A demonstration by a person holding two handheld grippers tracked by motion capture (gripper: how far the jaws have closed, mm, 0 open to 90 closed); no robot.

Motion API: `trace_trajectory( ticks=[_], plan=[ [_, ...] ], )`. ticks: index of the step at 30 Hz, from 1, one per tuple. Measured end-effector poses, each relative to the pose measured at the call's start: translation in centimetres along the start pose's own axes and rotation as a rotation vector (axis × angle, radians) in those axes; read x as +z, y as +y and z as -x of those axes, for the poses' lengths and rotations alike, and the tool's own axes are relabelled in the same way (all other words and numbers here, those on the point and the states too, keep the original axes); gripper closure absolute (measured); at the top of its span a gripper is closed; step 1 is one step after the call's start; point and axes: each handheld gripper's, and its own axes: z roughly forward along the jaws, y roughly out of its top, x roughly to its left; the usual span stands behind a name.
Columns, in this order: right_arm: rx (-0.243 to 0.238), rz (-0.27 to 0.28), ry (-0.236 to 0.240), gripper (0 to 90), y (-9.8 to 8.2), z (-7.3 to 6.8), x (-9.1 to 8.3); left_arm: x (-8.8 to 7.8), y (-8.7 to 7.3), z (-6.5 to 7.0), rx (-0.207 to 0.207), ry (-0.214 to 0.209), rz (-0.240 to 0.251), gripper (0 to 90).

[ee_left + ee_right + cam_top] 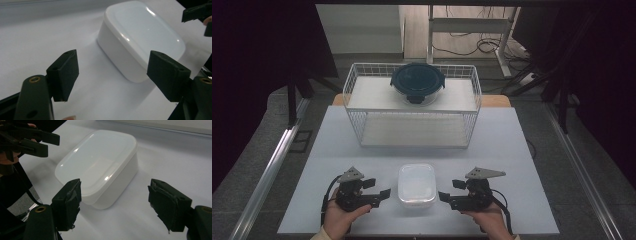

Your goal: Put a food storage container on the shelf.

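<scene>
A pale tabletop (pixel 512 150) filled the middle of the high view, its near edge running along the bottom of the frame and dark floor showing past both side edges. Closest to that near edge, a person's two hands held the tools low in the frame: the left gripper (pixel 378 191) at lower left and the right gripper (pixel 448 192) at lower right, each pointing inward. Between them, at lower centre, sat a white lidded box (pixel 416 184), upright and flat on the table, with a narrow strip of bare surface on either side of it. The left gripper's jaws stood wide apart with nothing between them; in the left gripper view the box (pixel 140 40) lay ahead of the tips, clear of both pads. The right gripper's jaws also stood apart and gripped nothing, the box (pixel 100 167) lying ahead of them towards the left jaw in the right gripper view. Beyond the box a broad band of open table stretched across mid-frame. At upper centre stood a white wire rack (pixel 412 107), near the table's far edge, with a dark round lidded container (pixel 417 82) on its upper shelf.
</scene>
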Motion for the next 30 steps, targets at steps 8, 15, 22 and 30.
trace_trajectory(
  ticks=[8,15,22,30],
  plan=[
    [0.040,0.002,0.033,25.2,0.4,0.4,0.2,-0.1,1.1,0.2,-0.037,-0.012,0.009,25.5],
    [0.098,0.023,0.053,25.1,2.9,0.7,0.6,0.1,2.6,0.6,-0.084,-0.064,0.014,25.2],
    [0.135,-0.026,0.036,25.3,4.6,1.5,2.4,1.9,4.1,-0.6,-0.199,-0.155,-0.033,25.6],
    [0.167,-0.035,0.069,27.0,4.3,1.7,3.5,3.3,3.7,-1.2,-0.278,-0.243,-0.064,26.1]
  ],
)
